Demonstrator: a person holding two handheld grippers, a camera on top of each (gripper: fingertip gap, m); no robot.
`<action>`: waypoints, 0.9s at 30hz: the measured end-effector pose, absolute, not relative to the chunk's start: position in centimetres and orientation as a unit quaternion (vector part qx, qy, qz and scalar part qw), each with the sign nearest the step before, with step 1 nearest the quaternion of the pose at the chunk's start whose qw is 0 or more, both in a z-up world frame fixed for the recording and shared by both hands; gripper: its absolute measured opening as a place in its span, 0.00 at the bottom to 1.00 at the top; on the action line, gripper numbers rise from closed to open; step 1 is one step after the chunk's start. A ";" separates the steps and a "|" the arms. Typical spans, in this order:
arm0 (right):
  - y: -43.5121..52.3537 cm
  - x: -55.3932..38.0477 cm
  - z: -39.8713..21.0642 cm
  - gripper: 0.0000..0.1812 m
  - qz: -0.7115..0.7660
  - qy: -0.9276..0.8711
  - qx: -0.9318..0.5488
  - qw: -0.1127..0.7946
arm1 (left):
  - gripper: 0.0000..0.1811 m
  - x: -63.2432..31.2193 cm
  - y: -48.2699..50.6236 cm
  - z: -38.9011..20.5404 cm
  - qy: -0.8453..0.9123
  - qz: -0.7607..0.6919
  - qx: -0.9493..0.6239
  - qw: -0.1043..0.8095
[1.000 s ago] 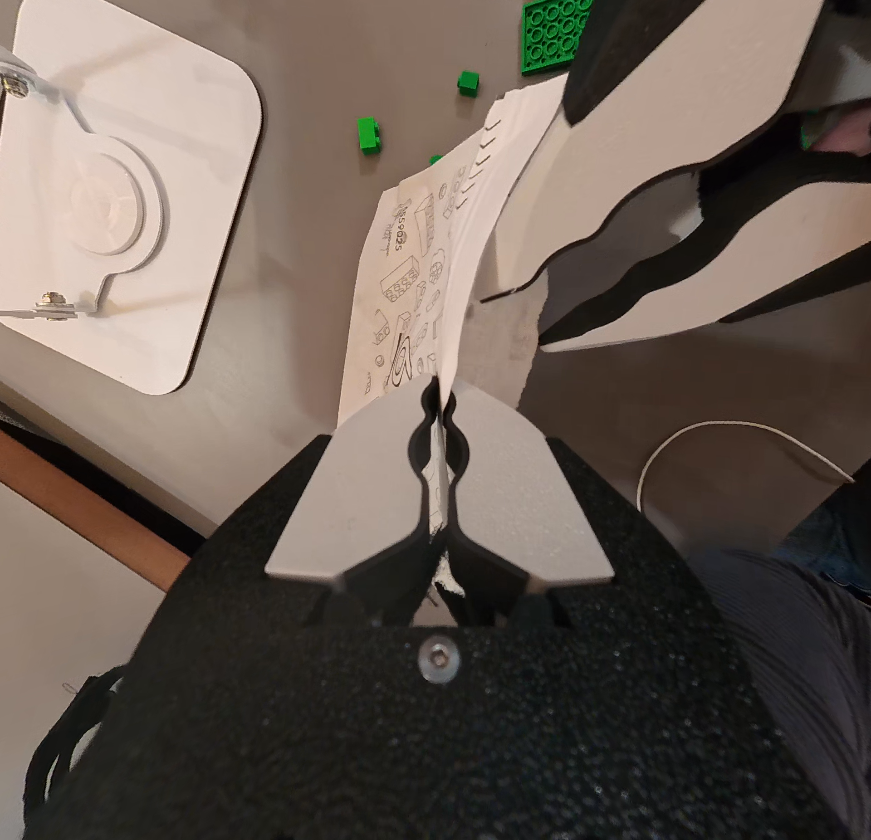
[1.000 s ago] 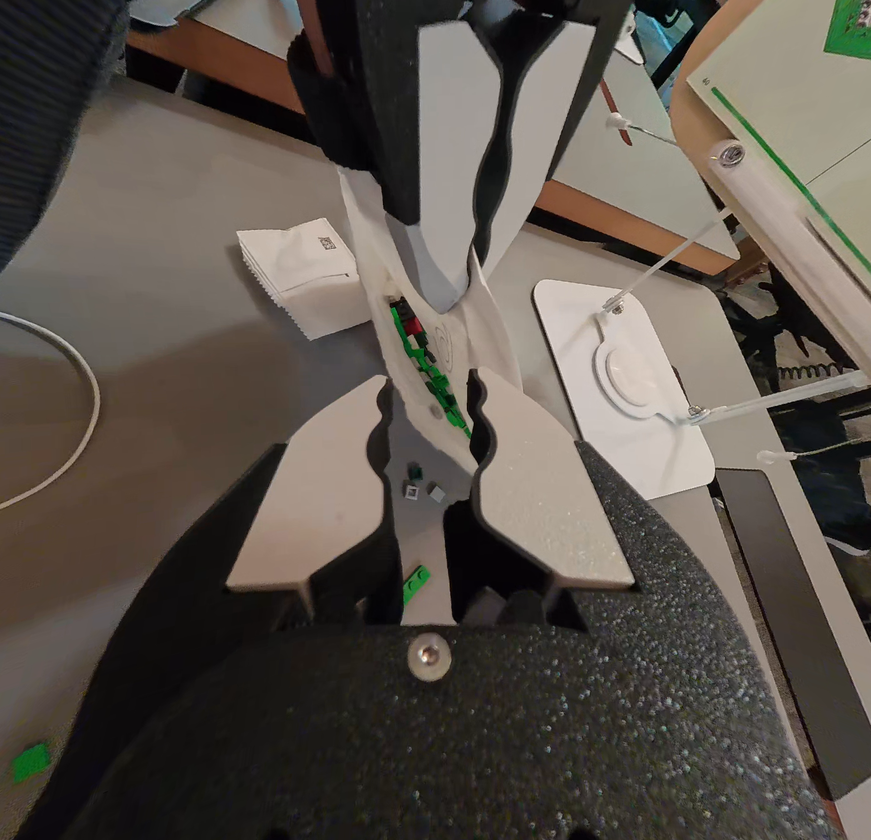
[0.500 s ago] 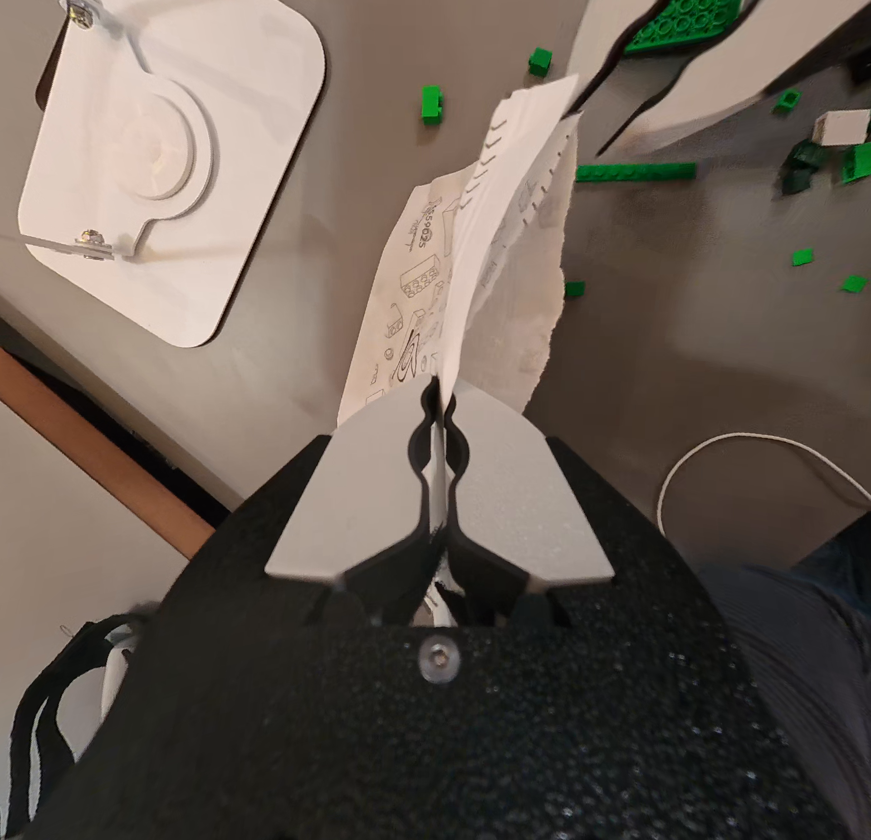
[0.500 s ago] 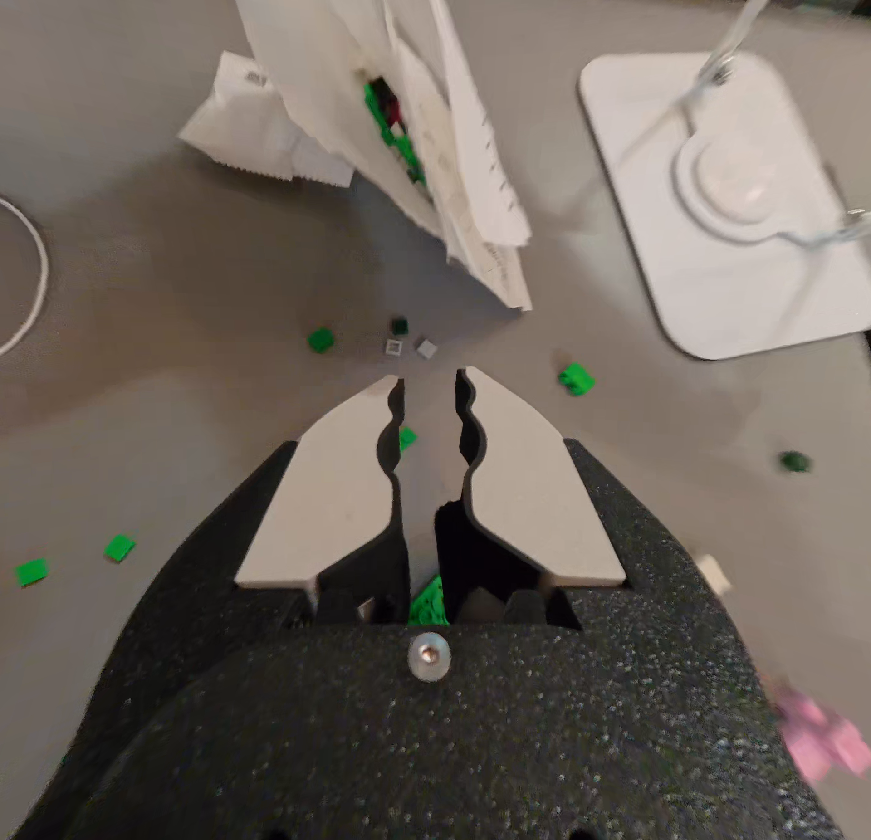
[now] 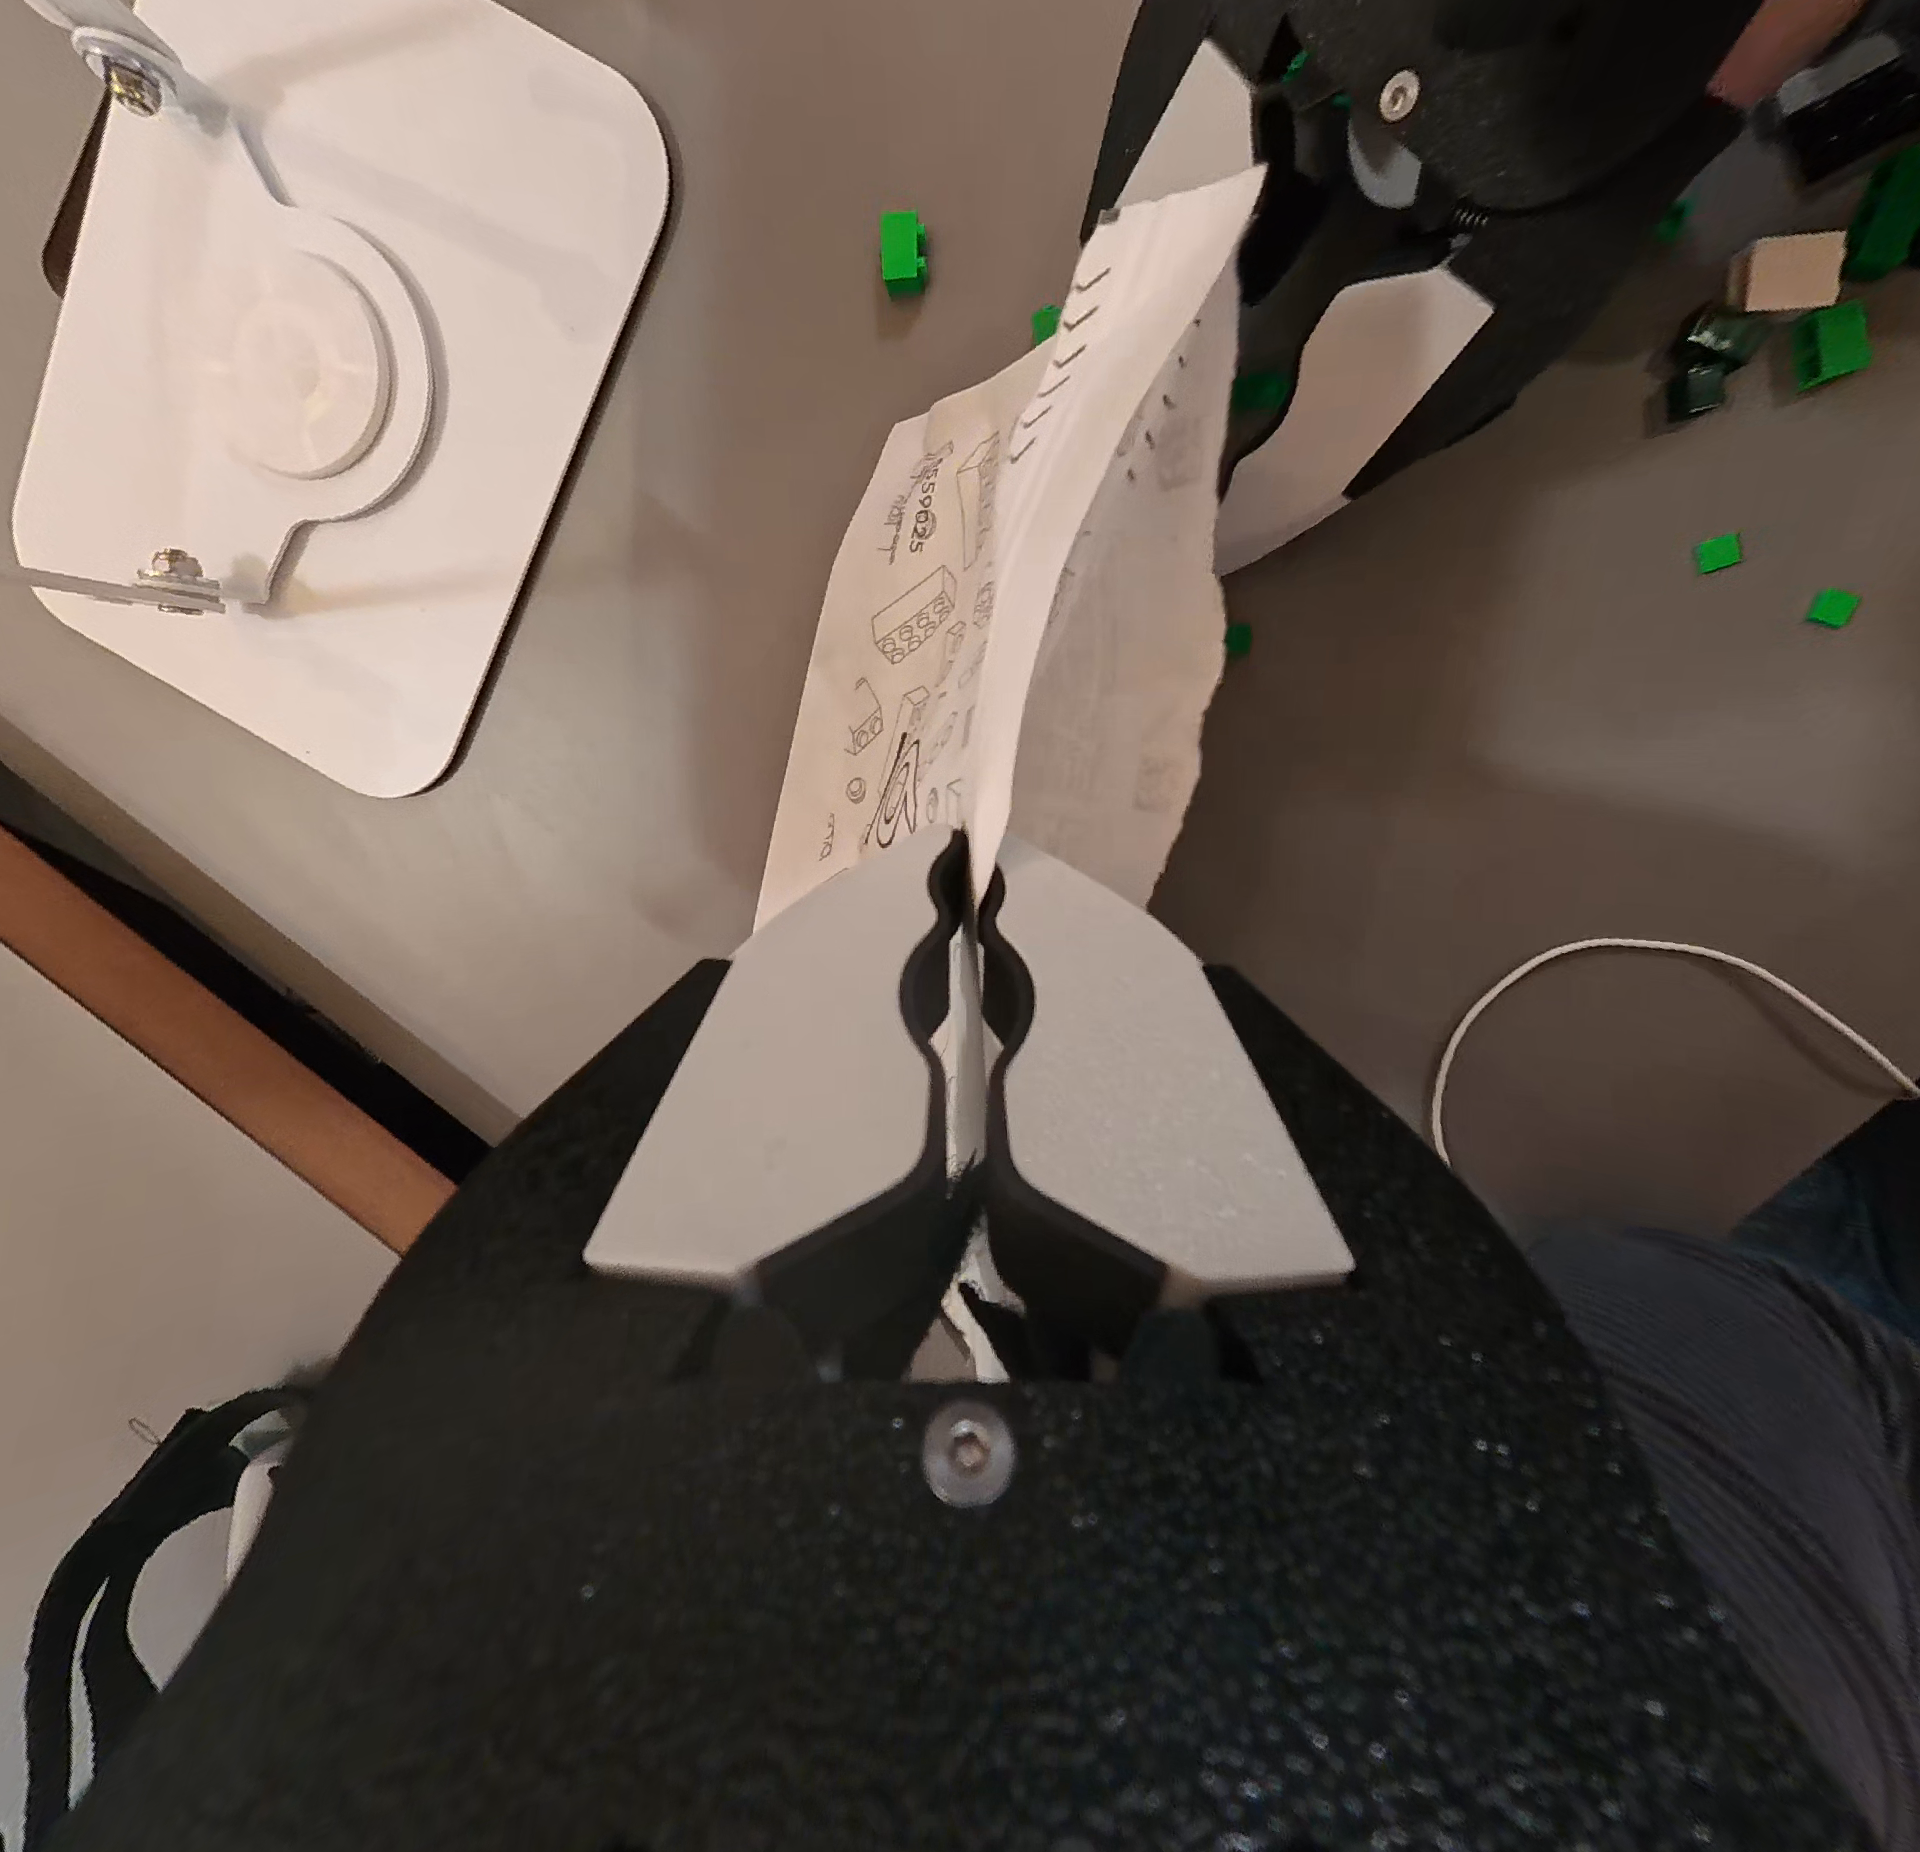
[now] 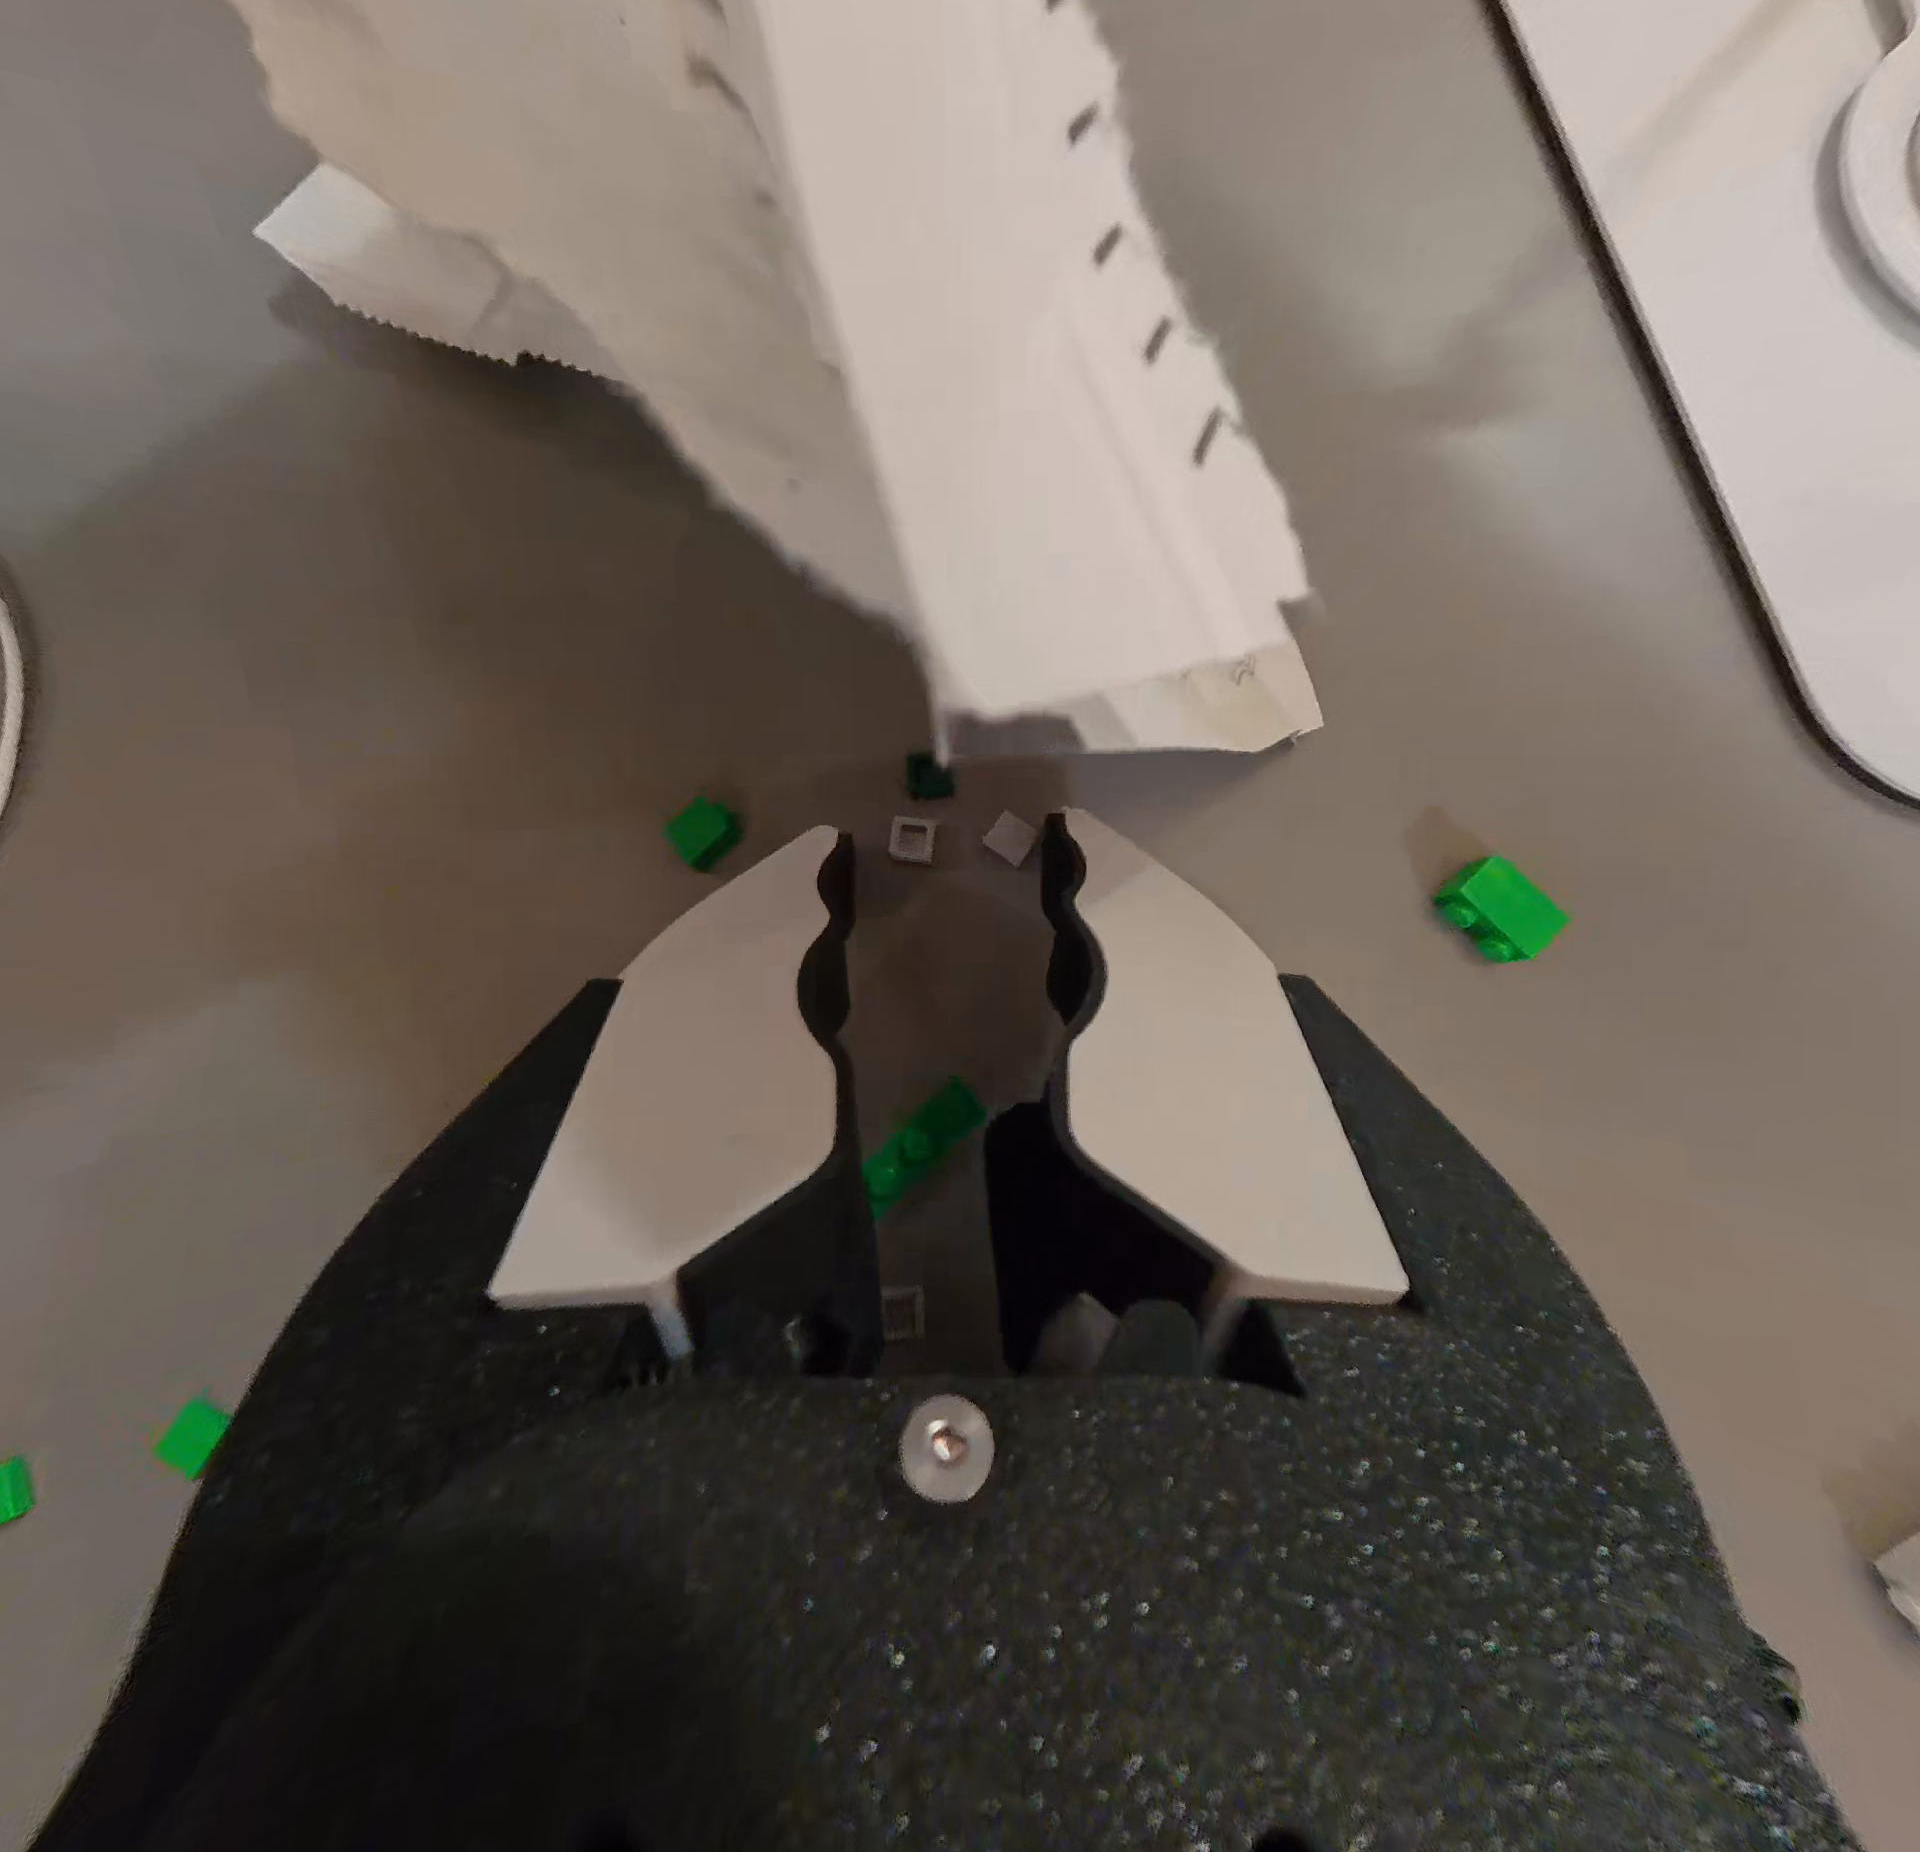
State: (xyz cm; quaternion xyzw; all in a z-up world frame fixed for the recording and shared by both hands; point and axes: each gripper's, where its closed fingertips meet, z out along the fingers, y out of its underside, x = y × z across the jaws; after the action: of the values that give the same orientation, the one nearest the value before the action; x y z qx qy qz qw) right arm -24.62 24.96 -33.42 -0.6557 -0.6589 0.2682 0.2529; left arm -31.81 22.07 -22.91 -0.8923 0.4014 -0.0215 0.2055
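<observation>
A torn white paper bag printed with black line drawings (image 5: 940,659) hung above the grey tabletop (image 5: 1455,763), pinched flat in the closed left gripper (image 5: 974,857). The right gripper (image 6: 948,836) gaped empty over scattered small green plastic bricks (image 6: 1501,909).

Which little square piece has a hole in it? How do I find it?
Find the right gripper, open over the grey table. Just past its tips, below the hanging white paper bag, lie two small grey squares. Yours is the left one, with a hollow middle; its neighbour looks plain.
</observation>
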 end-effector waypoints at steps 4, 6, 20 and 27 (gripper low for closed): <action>24.6 -24.7 -33.4 0.14 0.271 -0.663 -0.652 0.249 | 0.00 -31.8 22.0 -22.9 0.402 -0.024 -0.892 0.205; 24.6 -24.7 -33.4 0.10 0.262 -0.670 -0.646 0.256 | 0.00 -31.8 22.0 -22.9 0.402 -0.024 -0.892 0.204; 23.3 -23.6 -29.3 0.09 0.235 -0.701 -0.607 0.292 | 0.00 -31.3 22.1 -23.1 0.410 -0.023 -0.890 0.199; 19.6 -23.6 -22.8 0.09 0.307 -0.697 -0.558 0.329 | 0.00 -31.0 22.0 -23.2 0.412 -0.024 -0.890 0.194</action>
State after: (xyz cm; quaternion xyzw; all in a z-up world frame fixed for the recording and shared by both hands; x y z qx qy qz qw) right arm -23.63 19.61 -22.76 -0.5577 -0.6974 0.3073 0.3289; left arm -31.03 22.03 -23.23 -0.8901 0.4118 -0.0236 0.1938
